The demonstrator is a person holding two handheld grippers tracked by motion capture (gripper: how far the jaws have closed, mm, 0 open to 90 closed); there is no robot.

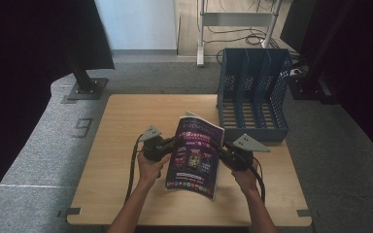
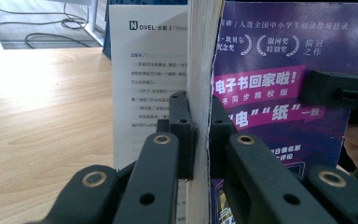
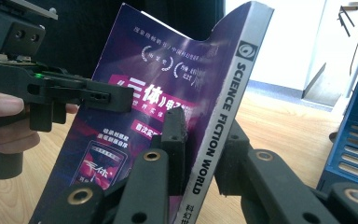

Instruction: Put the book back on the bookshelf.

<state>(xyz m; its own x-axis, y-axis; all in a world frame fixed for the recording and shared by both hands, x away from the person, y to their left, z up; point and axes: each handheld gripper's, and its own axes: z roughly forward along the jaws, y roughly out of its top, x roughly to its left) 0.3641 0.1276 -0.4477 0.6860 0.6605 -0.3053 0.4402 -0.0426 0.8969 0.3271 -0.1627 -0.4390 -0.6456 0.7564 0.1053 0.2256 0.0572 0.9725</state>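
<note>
Magazine: a purple-covered science-fiction magazine (image 1: 195, 156) is held off the table at centre frame in the high view, tilted and slightly bowed, its spine toward the right
Left gripper: the left gripper (image 2: 200, 135) is clenched on the magazine's page edge, pads pressing front and back covers
Right gripper: the right gripper (image 3: 204, 144) is clamped across the white spine, jaws squeezing either side
Hands: the left hand (image 1: 151, 167) and right hand (image 1: 245, 175) enter from the bottom of the high view, one at each side of the magazine
Progress: judged from the lift, the pick-up is done; the magazine looks bound for the blue file rack (image 1: 254, 92), whose three slots stand empty just beyond it at upper right, so the carry and the slotting remain
Surface: a pale wooden table (image 1: 121, 126), bare apart from the rack at its far right corner
Room: grey carpet (image 1: 39, 145) around the table, dark curtains at both sides, a metal stand foot (image 1: 85, 88) at upper left, cables (image 1: 245, 34) on the floor at top
</note>
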